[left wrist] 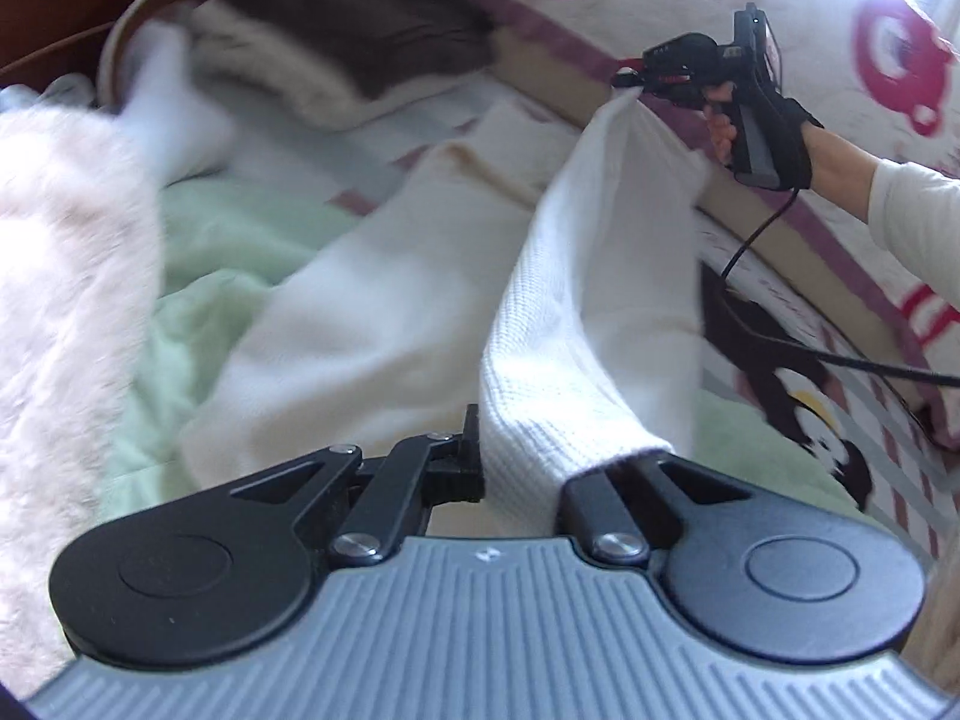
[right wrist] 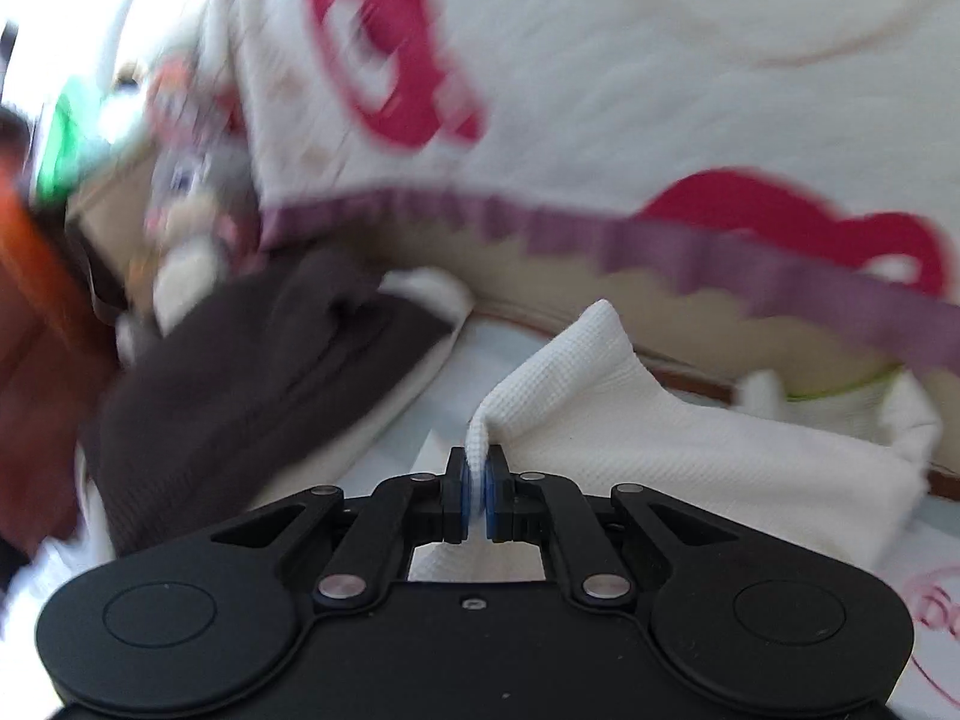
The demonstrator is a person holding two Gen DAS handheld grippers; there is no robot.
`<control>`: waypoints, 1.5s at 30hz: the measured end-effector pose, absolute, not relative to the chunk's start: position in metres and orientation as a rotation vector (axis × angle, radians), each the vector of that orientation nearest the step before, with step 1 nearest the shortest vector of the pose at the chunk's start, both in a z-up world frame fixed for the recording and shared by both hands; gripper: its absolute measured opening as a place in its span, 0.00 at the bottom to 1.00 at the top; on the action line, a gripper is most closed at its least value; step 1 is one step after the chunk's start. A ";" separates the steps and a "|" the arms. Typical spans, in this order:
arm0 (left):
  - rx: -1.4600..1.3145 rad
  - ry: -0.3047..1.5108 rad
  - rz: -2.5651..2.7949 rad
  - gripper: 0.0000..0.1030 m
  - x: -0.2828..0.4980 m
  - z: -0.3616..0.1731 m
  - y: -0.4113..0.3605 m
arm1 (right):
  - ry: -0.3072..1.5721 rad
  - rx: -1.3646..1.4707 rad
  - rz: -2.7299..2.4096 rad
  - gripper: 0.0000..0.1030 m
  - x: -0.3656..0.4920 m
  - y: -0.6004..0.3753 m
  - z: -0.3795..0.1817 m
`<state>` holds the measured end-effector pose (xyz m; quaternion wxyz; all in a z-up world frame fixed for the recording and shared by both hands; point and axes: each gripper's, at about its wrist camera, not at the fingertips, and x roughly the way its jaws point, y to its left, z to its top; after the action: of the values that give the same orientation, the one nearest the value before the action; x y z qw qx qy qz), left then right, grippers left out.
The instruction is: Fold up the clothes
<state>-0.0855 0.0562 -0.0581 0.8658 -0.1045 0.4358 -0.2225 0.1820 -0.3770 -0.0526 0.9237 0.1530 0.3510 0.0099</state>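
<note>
Fingers of right gripper clenched on white waffle-knit garment; left gripper grasping its other end, cloth stretched above bed.

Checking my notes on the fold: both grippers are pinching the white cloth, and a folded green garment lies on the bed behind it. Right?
Not quite: the folded garment behind the white cloth is dark brown, not green, as the right wrist view shows. Both the right gripper and left gripper do pinch the cloth.

Bed, pale green blanket, white garment, folded brown clothing on it
</note>
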 end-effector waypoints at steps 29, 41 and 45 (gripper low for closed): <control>-0.185 1.048 -0.222 0.09 -0.077 -0.093 0.071 | 0.731 0.366 0.185 0.32 0.126 -0.315 -0.085; -0.377 0.893 -0.087 0.09 -0.089 -0.067 0.099 | 0.844 0.462 0.396 0.39 -0.042 -0.249 -0.107; -0.339 0.810 -0.037 0.09 -0.092 -0.045 0.095 | 0.952 0.401 0.490 0.39 -0.064 -0.214 -0.117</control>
<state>-0.0916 0.0946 -0.0448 0.9050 -0.1642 0.3921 -0.0178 -0.0641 -0.2144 -0.1174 0.8410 0.1898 0.4504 0.2320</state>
